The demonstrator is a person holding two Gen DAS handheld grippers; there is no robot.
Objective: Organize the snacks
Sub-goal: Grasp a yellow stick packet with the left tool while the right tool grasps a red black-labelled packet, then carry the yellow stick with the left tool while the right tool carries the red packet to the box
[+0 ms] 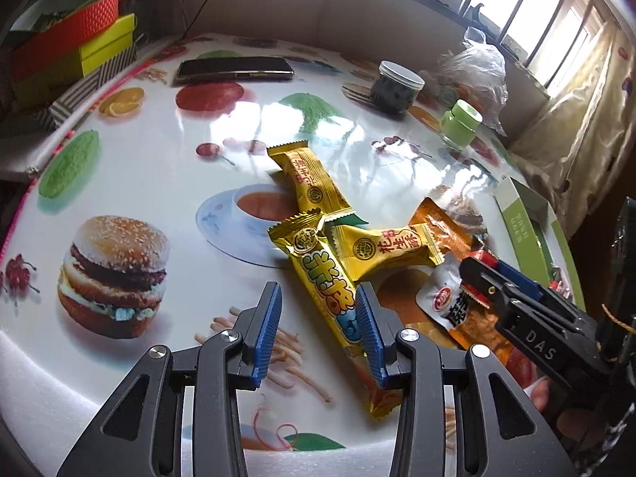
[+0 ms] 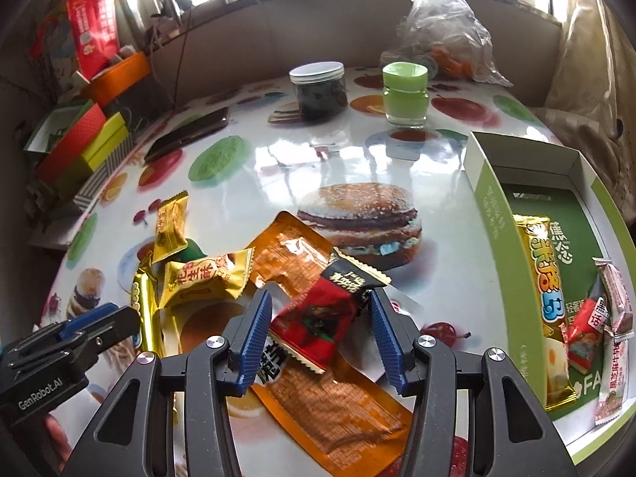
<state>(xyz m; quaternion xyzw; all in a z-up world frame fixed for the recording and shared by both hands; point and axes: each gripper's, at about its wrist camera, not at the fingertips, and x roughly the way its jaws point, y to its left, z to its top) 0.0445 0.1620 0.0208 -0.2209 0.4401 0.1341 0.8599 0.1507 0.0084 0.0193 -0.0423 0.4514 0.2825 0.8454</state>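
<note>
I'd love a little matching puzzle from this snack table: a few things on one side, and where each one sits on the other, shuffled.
Things:
1. red packet
2. long yellow bar
3. phone
4. pink-and-white packet

Places:
A. inside the green box
B. between the left gripper's fingers
C. between the right gripper's fingers
D. far side of the table, near the stacked boxes

Pairs: 1-C, 2-B, 3-D, 4-A
</note>
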